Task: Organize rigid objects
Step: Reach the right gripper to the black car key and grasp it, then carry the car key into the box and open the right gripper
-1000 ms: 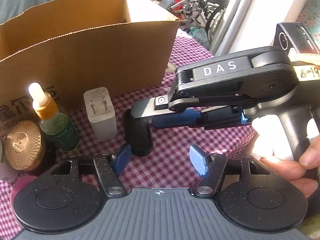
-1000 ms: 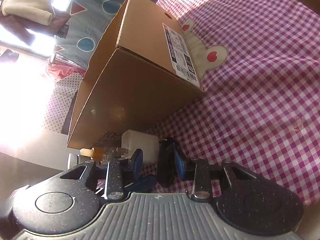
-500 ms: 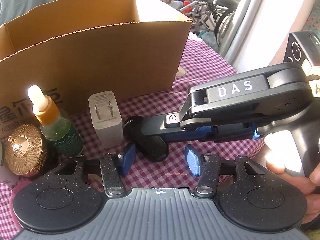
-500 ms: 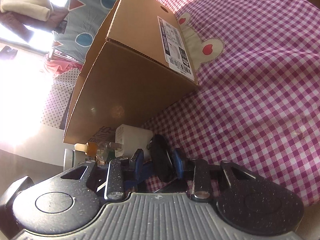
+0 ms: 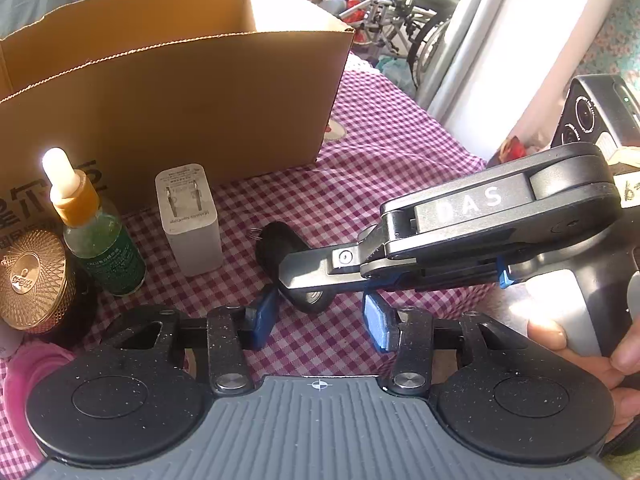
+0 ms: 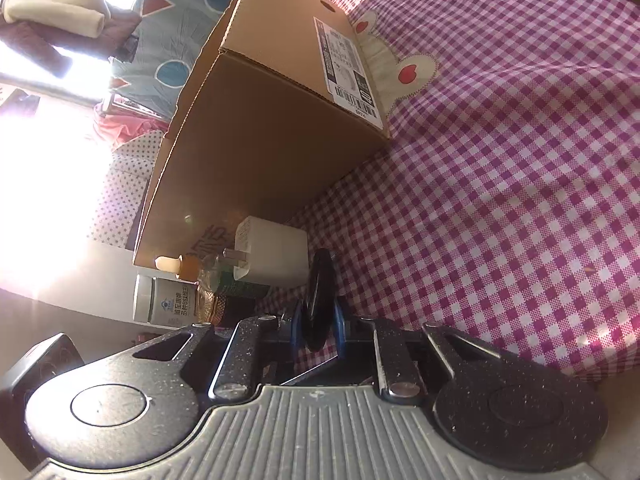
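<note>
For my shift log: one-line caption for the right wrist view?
Right gripper shut on a black key fob on the checked cloth, white charger and cardboard box behind.

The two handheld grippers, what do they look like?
Each gripper has black speckled jaw arms, round black discs, a ribbed grey front plate and blue finger pads. The right gripper has a dark body marked DAS, a pale handle and a handwritten label.

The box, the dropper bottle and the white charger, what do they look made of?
Box: brown corrugated cardboard, matte, with a wavy cut edge. Dropper bottle: clear and glossy with greenish contents, glass or plastic, with a pale, rubbery-looking bulb. Charger: smooth white plastic with metal prongs.
</note>
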Demonstrator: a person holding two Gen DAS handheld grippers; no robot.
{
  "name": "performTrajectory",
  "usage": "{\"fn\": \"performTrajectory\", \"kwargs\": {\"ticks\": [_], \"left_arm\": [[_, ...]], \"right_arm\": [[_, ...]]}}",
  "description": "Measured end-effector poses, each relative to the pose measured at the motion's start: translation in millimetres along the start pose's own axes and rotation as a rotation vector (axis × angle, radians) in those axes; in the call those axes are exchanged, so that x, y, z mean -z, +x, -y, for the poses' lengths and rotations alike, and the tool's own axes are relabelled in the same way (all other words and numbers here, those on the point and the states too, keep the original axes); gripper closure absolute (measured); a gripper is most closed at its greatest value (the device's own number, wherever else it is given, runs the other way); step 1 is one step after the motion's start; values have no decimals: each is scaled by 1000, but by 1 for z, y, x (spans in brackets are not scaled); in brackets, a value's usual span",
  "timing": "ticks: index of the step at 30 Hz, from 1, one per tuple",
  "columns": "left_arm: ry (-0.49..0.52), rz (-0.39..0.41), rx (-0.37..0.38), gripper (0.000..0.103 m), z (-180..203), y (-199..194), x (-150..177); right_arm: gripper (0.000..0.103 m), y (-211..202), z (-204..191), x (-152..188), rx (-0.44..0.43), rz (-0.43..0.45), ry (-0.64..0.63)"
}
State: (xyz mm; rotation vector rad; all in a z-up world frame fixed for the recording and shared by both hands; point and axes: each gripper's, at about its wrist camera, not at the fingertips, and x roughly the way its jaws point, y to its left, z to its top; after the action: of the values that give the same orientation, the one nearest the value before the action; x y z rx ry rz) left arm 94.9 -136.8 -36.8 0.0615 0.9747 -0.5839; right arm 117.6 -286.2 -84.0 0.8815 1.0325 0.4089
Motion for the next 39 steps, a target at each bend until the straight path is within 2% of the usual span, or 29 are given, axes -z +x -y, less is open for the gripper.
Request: {"fn": "performTrajectory", "kwargs": {"ticks": [6, 13, 23, 31, 39], "left_arm": [[12, 0, -11, 60, 1, -1, 0], [15, -3, 18, 61, 4, -5, 2], [38, 3, 1, 61, 16, -8, 2], [57, 51, 1, 61, 27, -26, 2], [74, 160, 9, 61, 35, -66, -6]], "right_arm": [[86, 5, 6, -1, -4, 11, 13], [86, -7, 11, 4, -28, 24, 35], [86, -22, 14, 15, -62, 45, 43], [86, -46, -3, 23, -94, 89, 16], [86, -76, -44, 28, -146, 158, -58]]}}
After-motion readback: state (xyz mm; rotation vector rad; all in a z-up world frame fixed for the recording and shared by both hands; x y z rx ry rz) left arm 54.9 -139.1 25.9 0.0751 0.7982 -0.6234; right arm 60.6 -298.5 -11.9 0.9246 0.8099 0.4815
